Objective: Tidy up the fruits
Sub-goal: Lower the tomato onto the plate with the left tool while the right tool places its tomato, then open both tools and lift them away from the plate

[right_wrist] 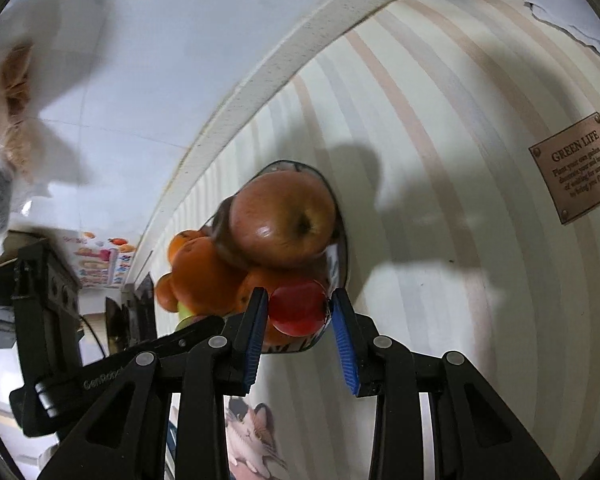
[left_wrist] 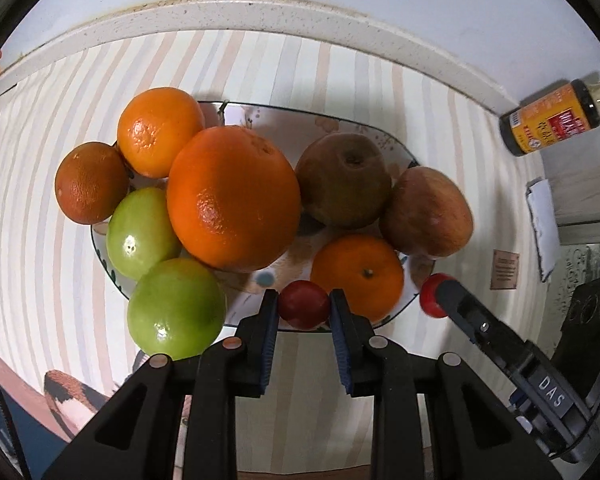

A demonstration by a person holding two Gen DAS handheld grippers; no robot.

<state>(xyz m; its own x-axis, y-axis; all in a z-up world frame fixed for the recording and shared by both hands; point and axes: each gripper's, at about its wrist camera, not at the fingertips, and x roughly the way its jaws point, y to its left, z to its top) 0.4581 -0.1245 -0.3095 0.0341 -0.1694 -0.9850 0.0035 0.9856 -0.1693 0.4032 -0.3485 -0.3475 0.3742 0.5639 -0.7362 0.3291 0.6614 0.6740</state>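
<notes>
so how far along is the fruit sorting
Done: plate already piled with oranges, green fruits, a pear and an apple. In hand: left gripper and right gripper each hold a small red fruit at the plate's edge. Left: setting both down.

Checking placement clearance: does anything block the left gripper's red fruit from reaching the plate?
Nothing visible does. The red fruit in the left gripper hangs at the near rim of the plate, beside a bare patch between the nearest green fruit and the small orange.
</notes>
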